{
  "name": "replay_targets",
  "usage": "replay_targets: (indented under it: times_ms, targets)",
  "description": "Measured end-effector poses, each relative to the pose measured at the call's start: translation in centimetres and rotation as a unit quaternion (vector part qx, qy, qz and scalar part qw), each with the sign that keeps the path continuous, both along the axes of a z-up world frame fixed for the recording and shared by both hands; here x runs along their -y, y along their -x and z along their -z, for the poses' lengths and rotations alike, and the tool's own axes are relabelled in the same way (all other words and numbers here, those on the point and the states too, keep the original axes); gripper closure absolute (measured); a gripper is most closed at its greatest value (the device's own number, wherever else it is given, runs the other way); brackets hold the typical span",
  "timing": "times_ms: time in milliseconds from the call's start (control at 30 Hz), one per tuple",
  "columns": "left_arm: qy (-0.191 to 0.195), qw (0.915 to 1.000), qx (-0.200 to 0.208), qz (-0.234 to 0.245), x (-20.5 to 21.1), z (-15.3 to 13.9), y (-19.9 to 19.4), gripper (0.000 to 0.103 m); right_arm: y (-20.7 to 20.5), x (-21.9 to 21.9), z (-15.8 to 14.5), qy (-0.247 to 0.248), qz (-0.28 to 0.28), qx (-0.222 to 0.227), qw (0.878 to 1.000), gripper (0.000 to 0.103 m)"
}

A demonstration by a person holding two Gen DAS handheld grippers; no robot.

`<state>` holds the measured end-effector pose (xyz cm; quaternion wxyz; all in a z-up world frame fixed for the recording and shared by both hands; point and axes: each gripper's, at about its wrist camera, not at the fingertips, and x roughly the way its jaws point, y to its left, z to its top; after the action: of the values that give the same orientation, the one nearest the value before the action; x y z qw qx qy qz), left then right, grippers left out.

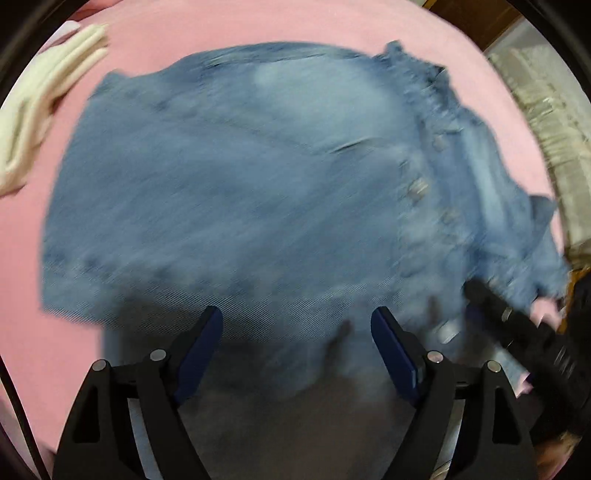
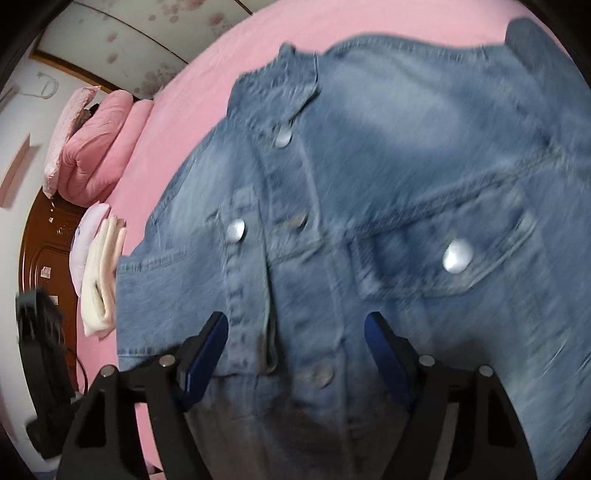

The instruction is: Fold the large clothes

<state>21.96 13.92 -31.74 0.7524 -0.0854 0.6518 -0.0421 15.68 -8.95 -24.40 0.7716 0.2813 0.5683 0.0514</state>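
A blue denim jacket (image 1: 240,184) lies spread on a pink bed sheet (image 1: 258,29), blurred in both views. My left gripper (image 1: 297,312) hovers over its plain side, jaws wide apart, with no cloth pinched between the pads. In the right wrist view the jacket (image 2: 406,166) shows its front, with a button placket and a chest pocket carrying a metal button (image 2: 457,255). My right gripper (image 2: 295,317) stands open just above the placket, its blue pads on either side of it and apart from the cloth. A blurred black tool (image 1: 517,325) at the jacket's right edge looks like the other gripper.
A folded white garment (image 2: 99,280) lies at the bed's edge, also seen as the white garment (image 1: 44,103) at upper left. Folded pink quilts (image 2: 96,147) are stacked by the wooden headboard (image 2: 48,258). Pink sheet (image 2: 221,66) surrounds the jacket. A blurred black object (image 2: 40,332) stands at left.
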Motion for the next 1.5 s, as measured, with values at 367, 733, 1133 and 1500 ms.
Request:
replay_targets:
  times_ms: [367, 733, 1133, 1500]
  targets:
    - [-0.099, 0.9931, -0.01, -0.062, -8.8, 1.5, 3.3, 0.022, 1.3, -4.4, -2.3, 0.096, -0.057, 0.051, 0.992, 0.048]
    - [-0.103, 0.9929, 0.051, -0.029, -9.2, 2.3, 2.9, 0.022, 0.0, -7.0, 1.0, 0.053, -0.092, 0.011, 0.994, 0.087]
    - [-0.077, 0.991, 0.084, -0.07, -9.7, 0.8, 0.1, 0.034, -4.9, -6.1, -11.7, 0.051, -0.073, 0.21, 0.974, 0.097]
    - [-0.082, 0.9903, 0.08, -0.078, -9.8, 0.3, -2.5, 0.069, -4.8, -0.7, -19.2, 0.144, -0.032, 0.276, 0.95, 0.097]
